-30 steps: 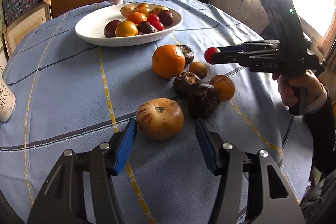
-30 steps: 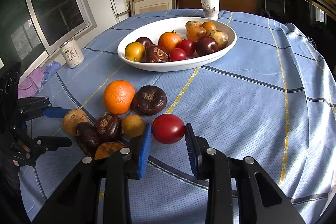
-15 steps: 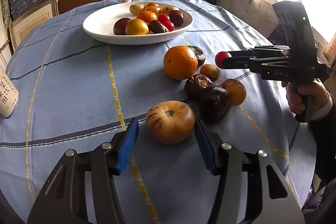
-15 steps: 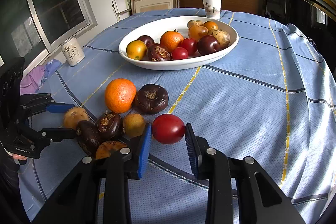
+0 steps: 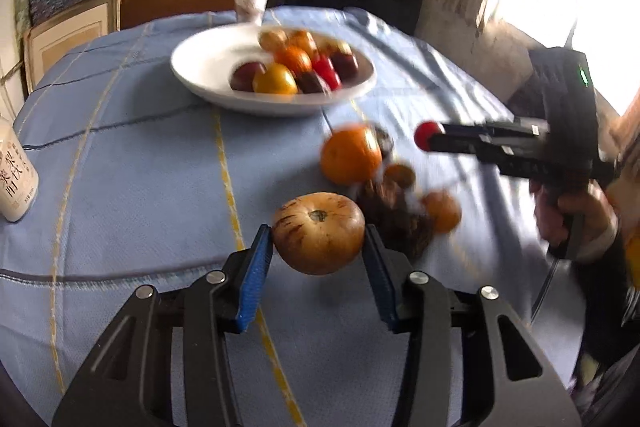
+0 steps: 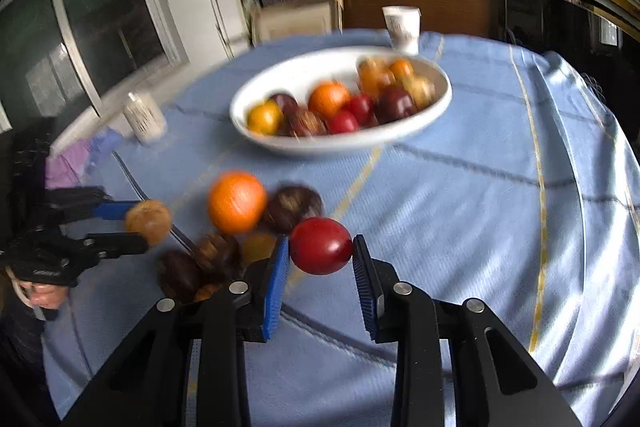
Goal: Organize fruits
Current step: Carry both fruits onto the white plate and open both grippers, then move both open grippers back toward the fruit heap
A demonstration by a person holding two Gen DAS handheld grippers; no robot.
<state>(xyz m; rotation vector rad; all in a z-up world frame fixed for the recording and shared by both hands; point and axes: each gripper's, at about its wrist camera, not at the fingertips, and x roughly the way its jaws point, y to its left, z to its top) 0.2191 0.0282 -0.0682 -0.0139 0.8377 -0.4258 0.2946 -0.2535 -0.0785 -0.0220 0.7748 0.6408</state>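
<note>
Left gripper [image 5: 319, 251]: jaws have just closed in, pads now pressing both sides of the tan striped fruit [image 5: 319, 233], lifted clear of the blue tablecloth [image 5: 140, 163]. Right gripper [image 6: 321, 269] clamped on the red fruit [image 6: 321, 251], also off the cloth. White bowl [image 6: 400, 133] with fruit sits beyond; orange [image 6: 237, 201] and dark fruits lie loose on the cloth between.

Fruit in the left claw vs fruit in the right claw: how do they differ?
Colour: the left claw holds a tan streaked fruit; the right claw holds a glossy red fruit.
Size: the tan streaked fruit spreads its pads wider than the red fruit does.
Surface: tan is dull with a stem scar on top; red is smooth.
Shared: both roundish, each clamped between blue pads.
</note>
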